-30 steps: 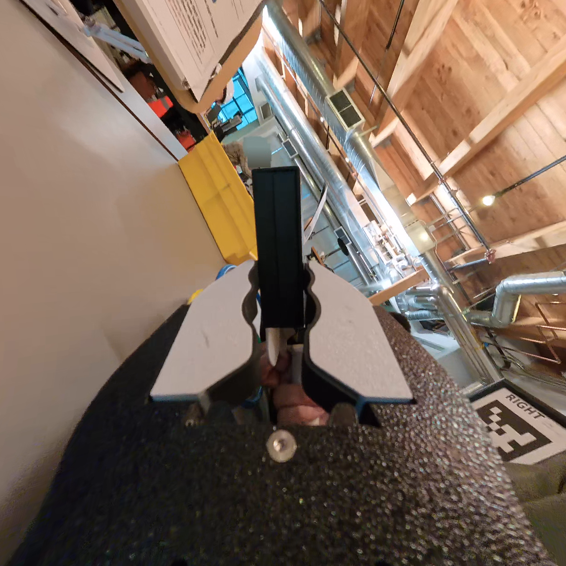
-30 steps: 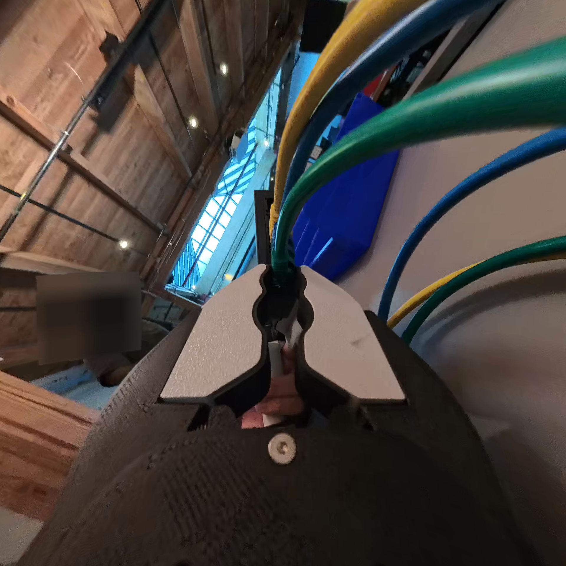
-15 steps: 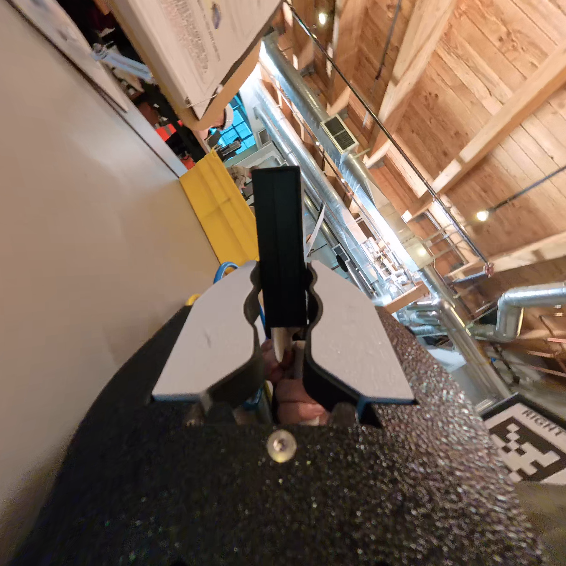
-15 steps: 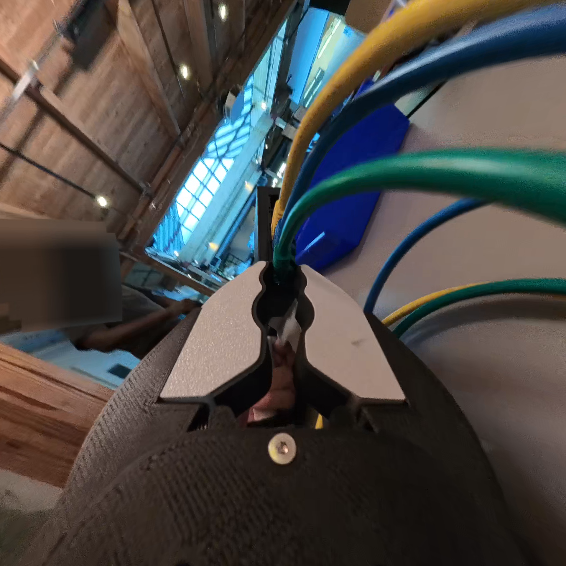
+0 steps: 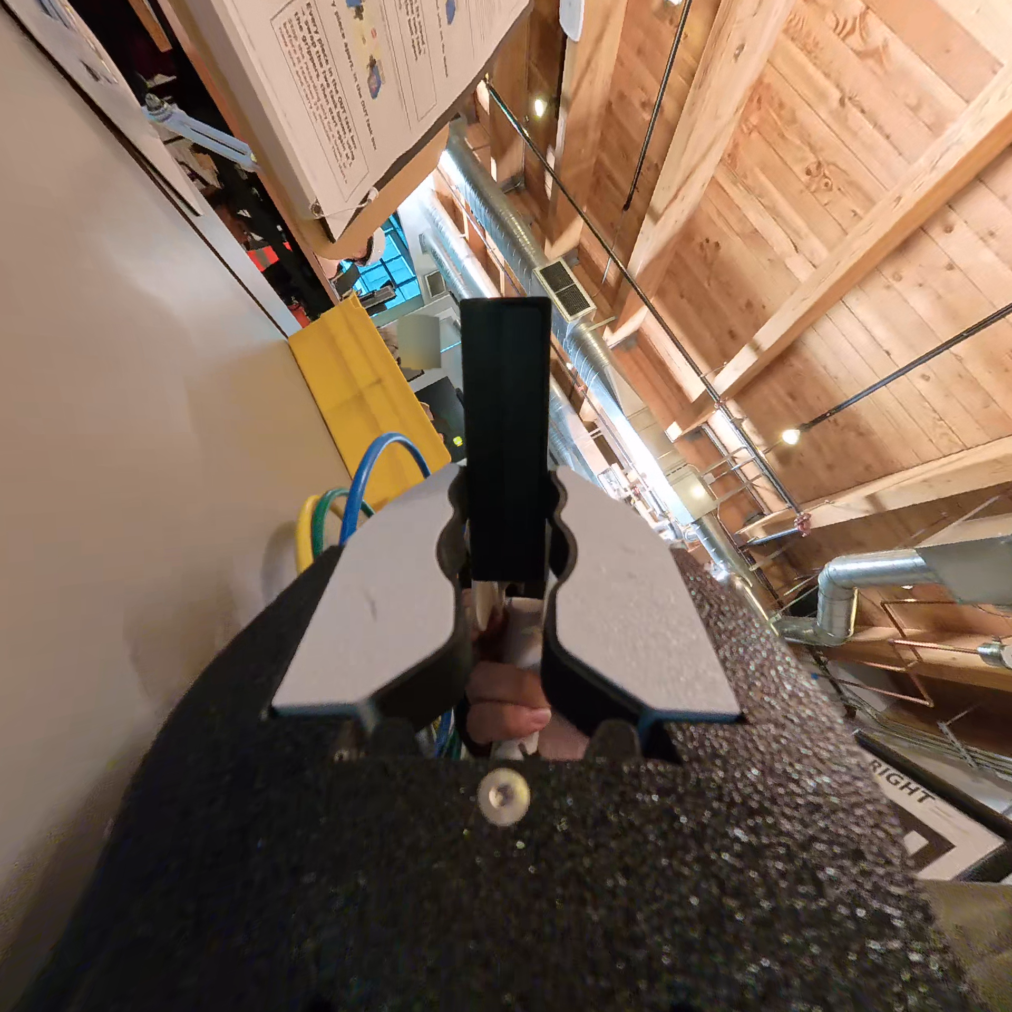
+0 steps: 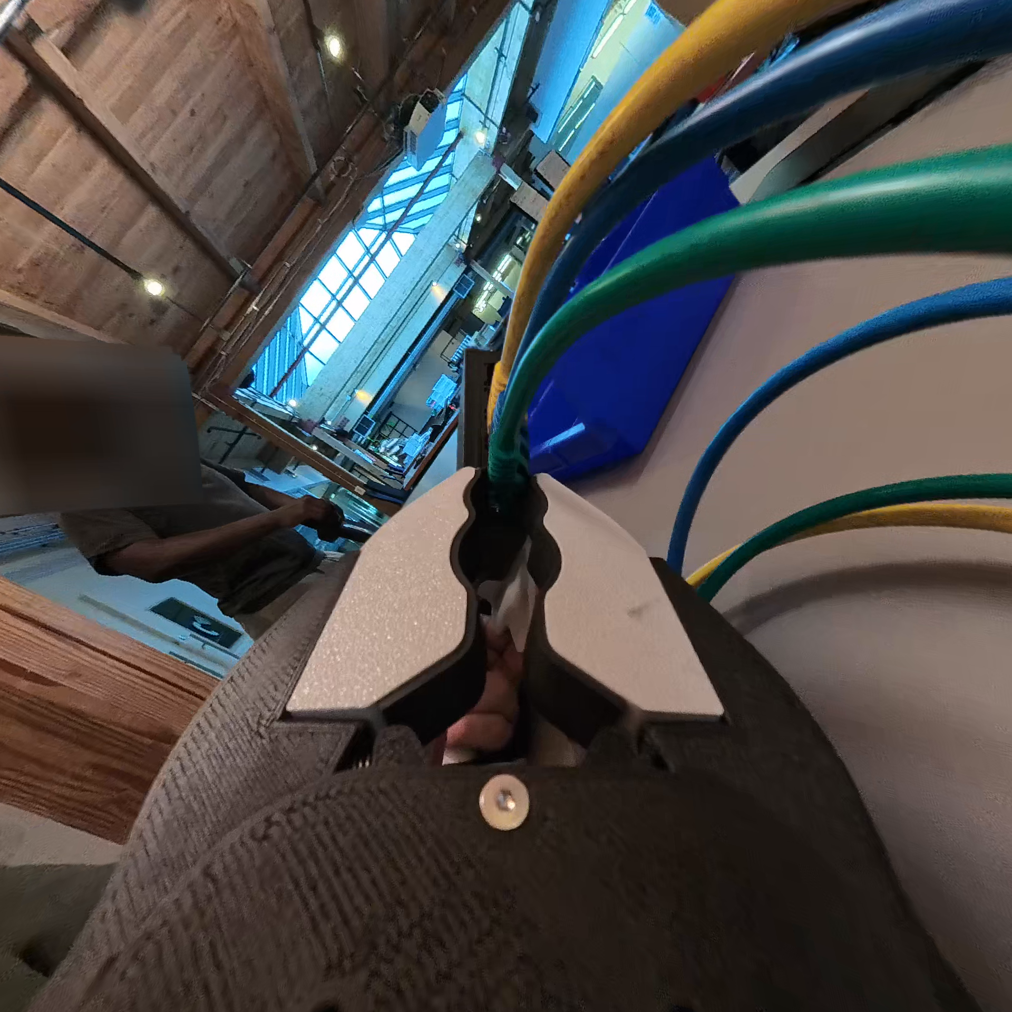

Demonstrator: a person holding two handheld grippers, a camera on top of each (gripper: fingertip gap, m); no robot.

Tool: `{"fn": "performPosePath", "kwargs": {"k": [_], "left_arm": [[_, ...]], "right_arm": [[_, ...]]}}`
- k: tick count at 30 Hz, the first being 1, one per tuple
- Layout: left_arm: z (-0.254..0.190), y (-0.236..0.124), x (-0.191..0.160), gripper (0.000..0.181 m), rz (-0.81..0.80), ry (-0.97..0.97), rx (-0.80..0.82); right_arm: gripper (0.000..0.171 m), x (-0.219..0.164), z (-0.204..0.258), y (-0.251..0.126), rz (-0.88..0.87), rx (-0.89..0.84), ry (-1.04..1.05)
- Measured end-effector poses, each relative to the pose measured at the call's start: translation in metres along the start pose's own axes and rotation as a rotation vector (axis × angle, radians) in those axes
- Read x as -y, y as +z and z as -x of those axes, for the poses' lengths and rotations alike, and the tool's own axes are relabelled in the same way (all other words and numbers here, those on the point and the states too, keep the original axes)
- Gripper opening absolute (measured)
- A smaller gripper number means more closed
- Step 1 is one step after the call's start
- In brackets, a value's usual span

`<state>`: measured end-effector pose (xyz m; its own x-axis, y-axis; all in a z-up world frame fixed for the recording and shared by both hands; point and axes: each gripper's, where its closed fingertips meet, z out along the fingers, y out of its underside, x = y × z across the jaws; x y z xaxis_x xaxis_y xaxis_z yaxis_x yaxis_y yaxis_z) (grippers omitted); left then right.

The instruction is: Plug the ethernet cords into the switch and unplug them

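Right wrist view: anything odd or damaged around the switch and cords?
No damage visible. The oddity is the pose: the switch is lifted off the table, clamped end-on by the left hand-held gripper, while the right hand-held gripper grips the green cord at its port. Yellow cord loops overhead.

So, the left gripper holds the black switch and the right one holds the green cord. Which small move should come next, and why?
Probably pull the right gripper straight back, away from the black box-shaped switch. It is shut on the green ethernet cord at its plug end by the switch, and the left gripper braces the switch from the other side.
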<state>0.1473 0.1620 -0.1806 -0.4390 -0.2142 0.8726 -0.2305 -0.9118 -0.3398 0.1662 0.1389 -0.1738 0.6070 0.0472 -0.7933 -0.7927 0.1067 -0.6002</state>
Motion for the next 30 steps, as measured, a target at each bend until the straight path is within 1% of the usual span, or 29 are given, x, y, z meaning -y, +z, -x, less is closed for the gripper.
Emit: {"fn": "performPosePath", "kwargs": {"k": [5, 9, 13, 15, 18, 20, 24, 30], "left_arm": [[-0.003, 0.004, -0.015, 0.027, 0.112, -0.060, -0.053], [-0.002, 0.005, -0.015, 0.027, 0.135, -0.018, -0.038], [0.001, 0.004, -0.011, 0.026, 0.109, -0.021, -0.020], [0.005, 0.004, -0.012, 0.027, 0.112, -0.039, 0.010], [0.011, 0.003, -0.012, 0.026, 0.075, -0.112, 0.056], [0.014, 0.003, -0.014, 0.026, 0.056, -0.166, 0.068], [0.015, 0.003, -0.015, 0.026, 0.036, -0.215, 0.077], [0.015, 0.005, -0.018, 0.027, 0.049, -0.198, 0.076]], "right_arm": [[0.015, 0.009, 0.000, -0.001, 0.009, 0.011, 0.004], [0.015, 0.009, -0.002, -0.001, -0.018, 0.012, 0.059], [0.014, 0.003, -0.005, -0.004, -0.062, 0.012, 0.109], [0.014, 0.002, -0.011, -0.005, -0.117, -0.015, 0.147], [0.014, 0.000, -0.019, -0.008, -0.220, -0.074, 0.228], [0.014, -0.002, -0.020, -0.011, -0.257, -0.079, 0.267], [0.015, -0.006, -0.020, -0.014, -0.261, -0.086, 0.312], [0.015, -0.004, -0.021, -0.016, -0.282, -0.103, 0.315]]}}
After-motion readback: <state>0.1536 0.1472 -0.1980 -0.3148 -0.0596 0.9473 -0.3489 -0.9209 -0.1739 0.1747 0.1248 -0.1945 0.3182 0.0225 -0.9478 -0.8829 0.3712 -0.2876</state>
